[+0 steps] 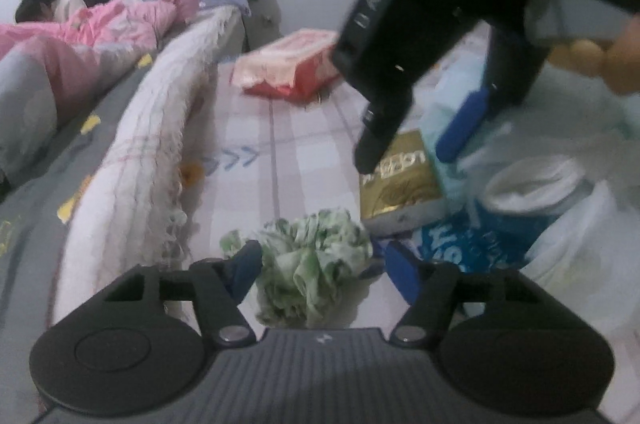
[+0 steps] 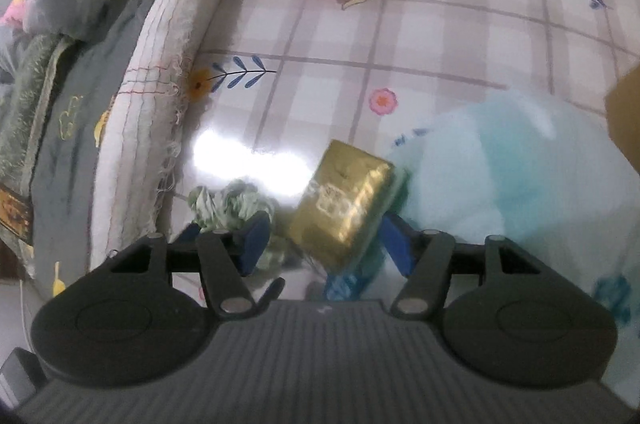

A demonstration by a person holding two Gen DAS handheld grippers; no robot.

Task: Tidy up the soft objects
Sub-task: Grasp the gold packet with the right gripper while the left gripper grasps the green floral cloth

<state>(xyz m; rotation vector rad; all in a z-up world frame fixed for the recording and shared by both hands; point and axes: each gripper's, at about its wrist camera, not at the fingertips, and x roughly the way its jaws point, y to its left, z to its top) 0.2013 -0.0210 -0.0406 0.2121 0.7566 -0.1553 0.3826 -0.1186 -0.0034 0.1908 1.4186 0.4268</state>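
Note:
A crumpled green-and-white cloth [image 1: 312, 264] lies on the checked floral tablecloth [image 1: 280, 143]. It sits between the blue pads of my left gripper [image 1: 324, 270]. The left pad touches it, the right pad stands a little apart, and the jaws are open. My right gripper [image 1: 404, 159] hangs from the top right, open, just over a gold box [image 1: 400, 183]. In the right wrist view the gold box [image 2: 344, 199] shows between the open fingers of the right gripper [image 2: 324, 248], with neither pad on it. The cloth [image 2: 228, 203] lies to its left.
A red and pink tissue pack [image 1: 288, 67] lies further back. A pale blue soft pack [image 2: 480, 175] and a blue-and-white package in a plastic bag [image 1: 520, 207] crowd the right. A frayed white blanket edge [image 1: 152, 151] borders the left, beside a bed where a person in pink [image 1: 80, 35] lies.

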